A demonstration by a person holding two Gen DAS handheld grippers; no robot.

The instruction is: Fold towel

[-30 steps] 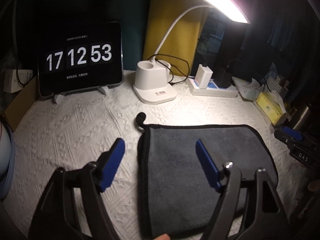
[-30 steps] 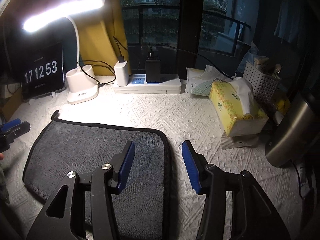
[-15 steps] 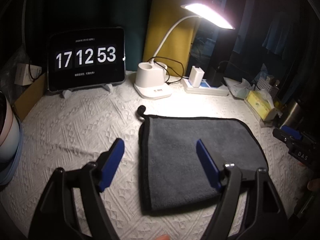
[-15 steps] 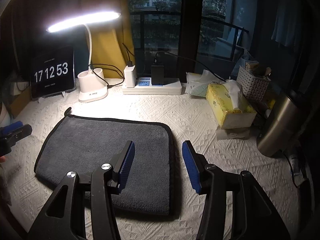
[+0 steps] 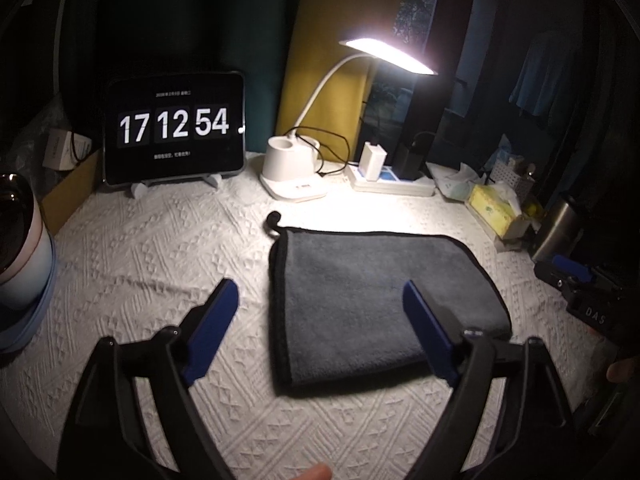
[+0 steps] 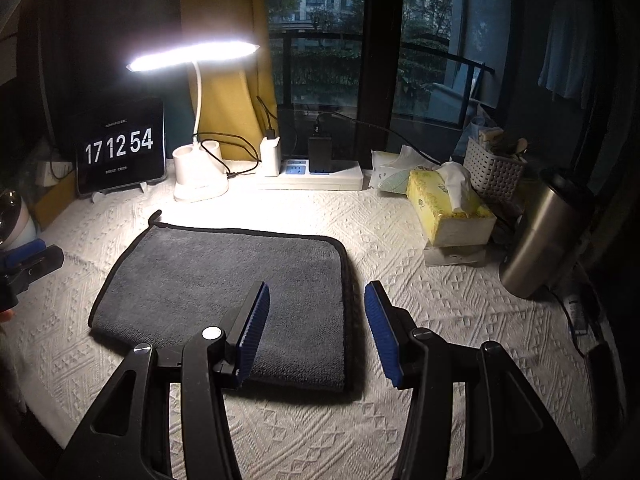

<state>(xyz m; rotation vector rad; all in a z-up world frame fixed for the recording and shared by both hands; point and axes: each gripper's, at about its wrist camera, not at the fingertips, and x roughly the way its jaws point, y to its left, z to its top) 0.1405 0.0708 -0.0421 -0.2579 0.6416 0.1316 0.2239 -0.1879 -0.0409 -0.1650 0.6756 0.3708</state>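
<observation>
Grey towel (image 6: 224,280) flat on white tablecloth (image 6: 400,248), probably folded once already. Left gripper (image 5: 320,332) and right gripper (image 6: 316,328) both spread, empty. Pinch near corners squarely; lift evenly.

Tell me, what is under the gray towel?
The towel lies flat on a white patterned tablecloth, which shows all around it. Whatever is directly beneath is covered.

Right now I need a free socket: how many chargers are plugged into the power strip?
2: a white charger at the left end of the power strip, and a black charger beside it, near the middle. None seem hidden.
</observation>
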